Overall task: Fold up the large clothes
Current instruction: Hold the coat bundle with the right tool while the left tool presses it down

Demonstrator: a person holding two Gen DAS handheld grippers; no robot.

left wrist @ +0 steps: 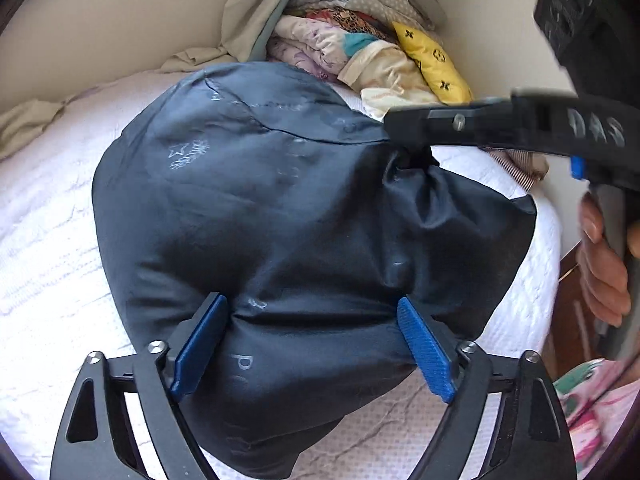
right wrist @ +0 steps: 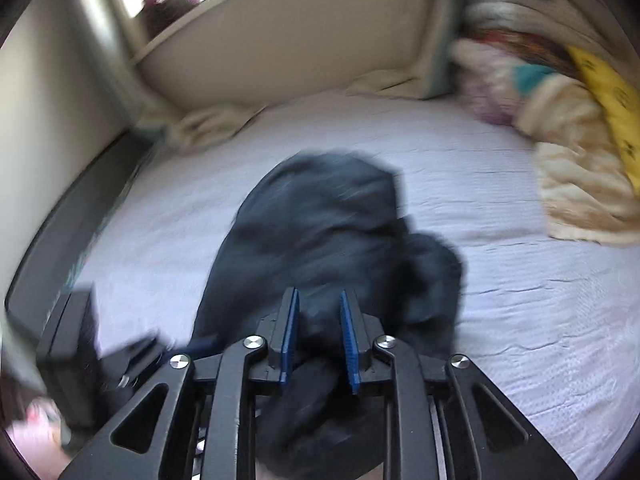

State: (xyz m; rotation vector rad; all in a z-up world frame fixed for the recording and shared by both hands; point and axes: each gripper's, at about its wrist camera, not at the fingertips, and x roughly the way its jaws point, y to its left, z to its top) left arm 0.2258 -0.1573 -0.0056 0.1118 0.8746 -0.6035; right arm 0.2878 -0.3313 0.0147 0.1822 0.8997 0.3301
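Meanwhile, dark padded garment (left wrist: 288, 216) sits bundled mid-bed on white bedspread (left wrist: 52, 240); left gripper (left wrist: 316, 344) spread wide around near edge, right gripper (right wrist: 319, 340) slightly parted, cloth between pads.

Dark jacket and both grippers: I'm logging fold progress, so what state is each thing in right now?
Dark jacket: bunched on the bed, partly folded.
Left gripper: jaws wide, jacket bulging between them.
Right gripper: narrowly open, dark cloth between.
Clothes pile: heaped against the wall.
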